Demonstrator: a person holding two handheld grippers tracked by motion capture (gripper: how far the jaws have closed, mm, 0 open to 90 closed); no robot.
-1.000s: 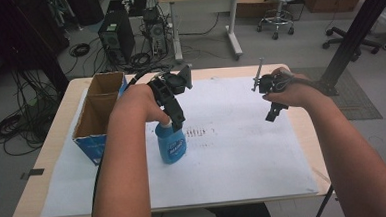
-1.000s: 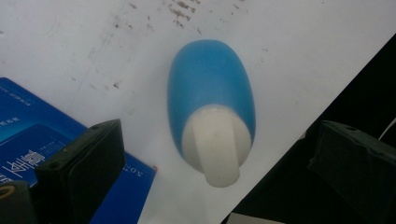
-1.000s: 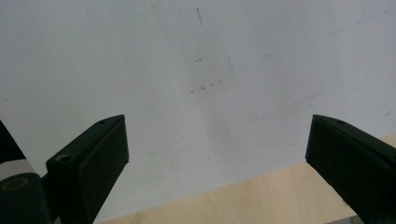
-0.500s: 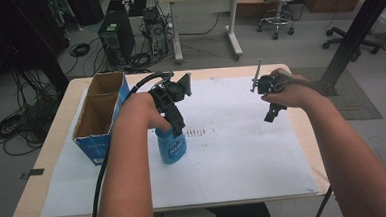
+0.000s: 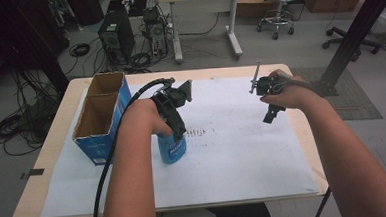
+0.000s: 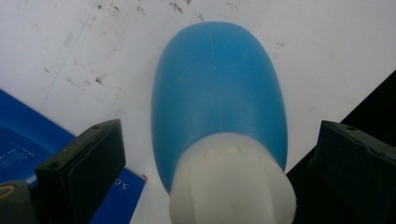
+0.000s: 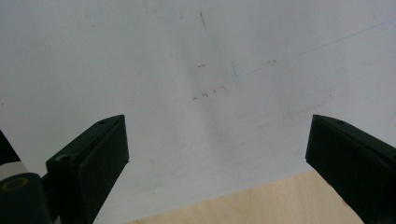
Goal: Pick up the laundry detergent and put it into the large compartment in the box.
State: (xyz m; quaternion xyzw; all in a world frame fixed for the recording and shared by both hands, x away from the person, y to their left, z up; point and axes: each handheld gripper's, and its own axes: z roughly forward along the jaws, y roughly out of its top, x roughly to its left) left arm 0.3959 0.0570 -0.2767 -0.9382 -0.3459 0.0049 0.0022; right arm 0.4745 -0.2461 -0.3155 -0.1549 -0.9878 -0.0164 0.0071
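Observation:
A blue bottle with a white cap stands upright on the white paper, left of the middle. My left gripper hangs over it and points down. In the left gripper view the left gripper is open, with its jaws wide apart on either side of the cap and not touching it. The bottle's blue body shows below the cap. My right gripper hovers over the paper at the right, open, with nothing between the jaws of the right gripper.
An open blue cardboard box stands at the table's left, close to the bottle; its blue side shows beside my left jaw. The wooden table edge lies just beyond the paper under my right gripper. Desks, chairs and cables are behind the table.
My left gripper has sunk slightly over the bottle. The bottle and my right gripper have barely moved.

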